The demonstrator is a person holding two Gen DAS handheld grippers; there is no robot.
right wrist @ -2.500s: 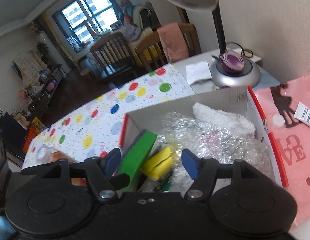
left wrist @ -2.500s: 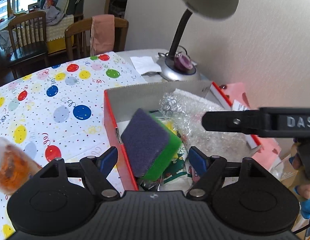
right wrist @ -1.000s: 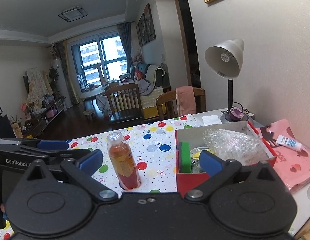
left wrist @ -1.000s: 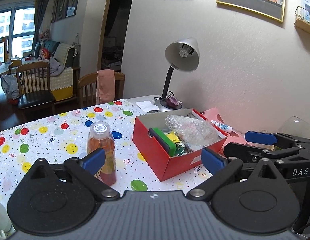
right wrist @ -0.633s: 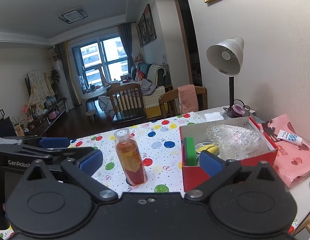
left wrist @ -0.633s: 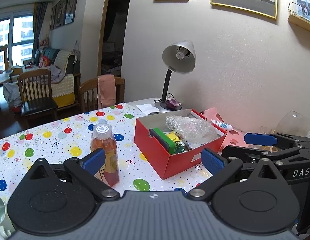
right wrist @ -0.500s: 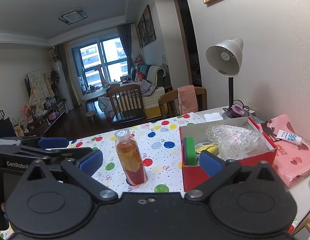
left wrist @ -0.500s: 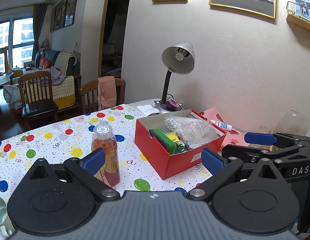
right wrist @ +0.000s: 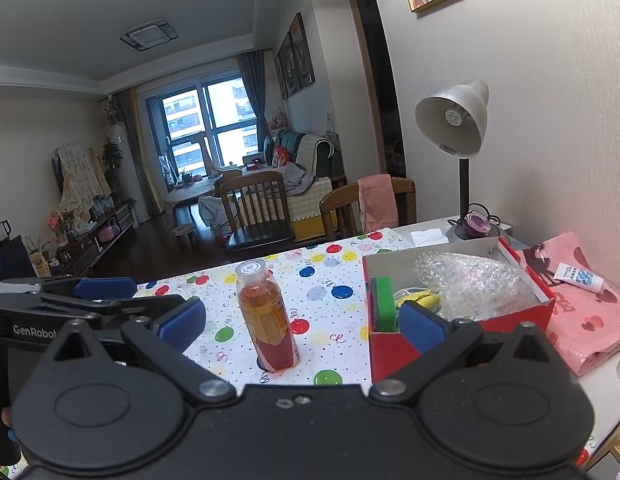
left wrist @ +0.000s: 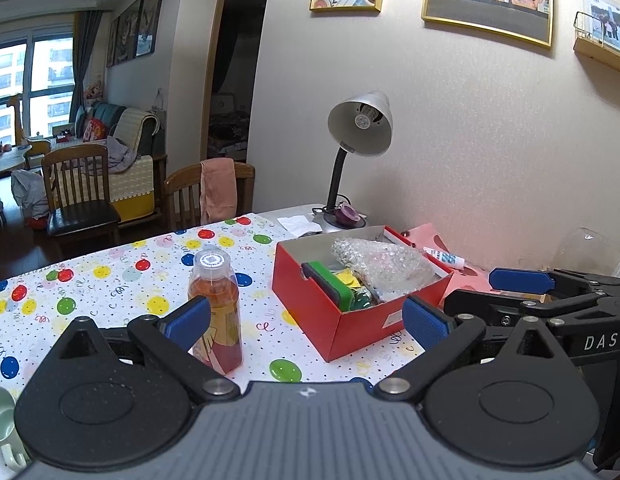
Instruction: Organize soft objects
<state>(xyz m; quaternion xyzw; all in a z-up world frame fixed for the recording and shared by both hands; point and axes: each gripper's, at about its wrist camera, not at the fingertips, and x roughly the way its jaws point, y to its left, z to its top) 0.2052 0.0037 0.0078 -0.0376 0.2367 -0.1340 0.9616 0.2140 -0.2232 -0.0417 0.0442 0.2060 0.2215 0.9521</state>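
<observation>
Two grippers hang back from a table spread with a white cloth printed in coloured balloons (left wrist: 110, 280), well clear of everything on it. The biggest task piece is the open red cardboard box (left wrist: 330, 316), standing right of the table's middle. Inside it a crumpled wad of clear bubble wrap (left wrist: 382, 264) fills the far part, a green sponge with a dark scouring face (left wrist: 330, 286) stands on edge against the near wall, and a small yellow soft item (right wrist: 420, 300) lies between them. No soft thing shows loose on the cloth, so the sorting looks finished or nearly so. Just left of the box stands a clear plastic bottle of orange drink (left wrist: 216, 308), upright. The left gripper (left wrist: 306, 320) is spread wide and empty; the right gripper (right wrist: 302, 322) likewise, touching nothing.
</observation>
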